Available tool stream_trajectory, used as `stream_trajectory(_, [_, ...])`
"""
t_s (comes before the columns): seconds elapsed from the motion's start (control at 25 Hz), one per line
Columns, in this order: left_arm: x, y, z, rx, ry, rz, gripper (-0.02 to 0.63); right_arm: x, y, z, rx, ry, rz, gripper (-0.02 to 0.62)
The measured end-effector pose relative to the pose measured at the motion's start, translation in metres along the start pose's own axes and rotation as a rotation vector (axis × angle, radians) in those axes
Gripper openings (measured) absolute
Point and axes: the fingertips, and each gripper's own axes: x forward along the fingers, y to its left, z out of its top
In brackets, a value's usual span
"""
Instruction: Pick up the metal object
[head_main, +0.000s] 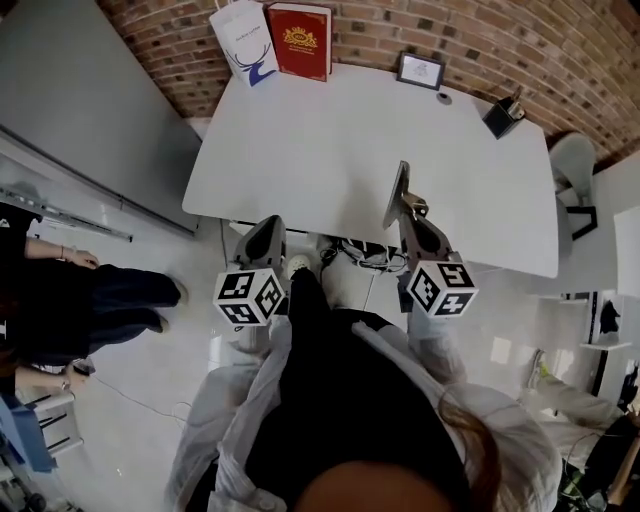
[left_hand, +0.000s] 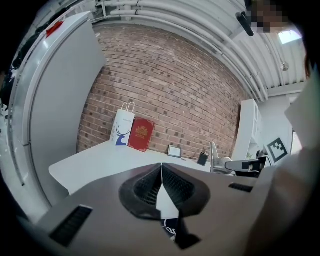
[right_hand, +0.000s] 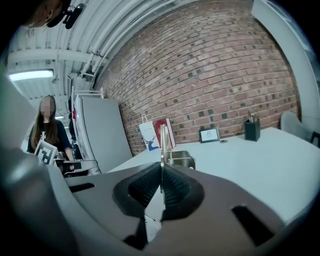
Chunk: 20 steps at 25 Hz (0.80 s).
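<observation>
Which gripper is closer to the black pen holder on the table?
Right. The right gripper, shut on a flat metal plate, is at the white table's near edge, left of the black pen holder. The left gripper, shut, is even farther left.

Left gripper (head_main: 268, 230) at 9 o'clock, jaws pressed together, empty. Right gripper (head_main: 409, 220) at 3 o'clock, clamped on the metal object (head_main: 397, 193) — both point toward 12.

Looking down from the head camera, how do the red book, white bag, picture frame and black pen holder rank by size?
Largest: red book and white bag, alike.
Smallest: picture frame and black pen holder, also alike.
</observation>
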Motion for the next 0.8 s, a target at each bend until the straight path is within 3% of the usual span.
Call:
stream_trajectory(0.4, [0.000, -0.013, -0.004, 0.025, 0.010, -0.042, 0.017, -0.002, 0.009, -0.005, 0.004, 0.005, 0.020, 0.011])
stream_trajectory(0.8, [-0.006, -0.010, -0.011, 0.008, 0.014, -0.033, 0.017, -0.003, 0.013, -0.009, 0.000, 0.015, 0.019, 0.011])
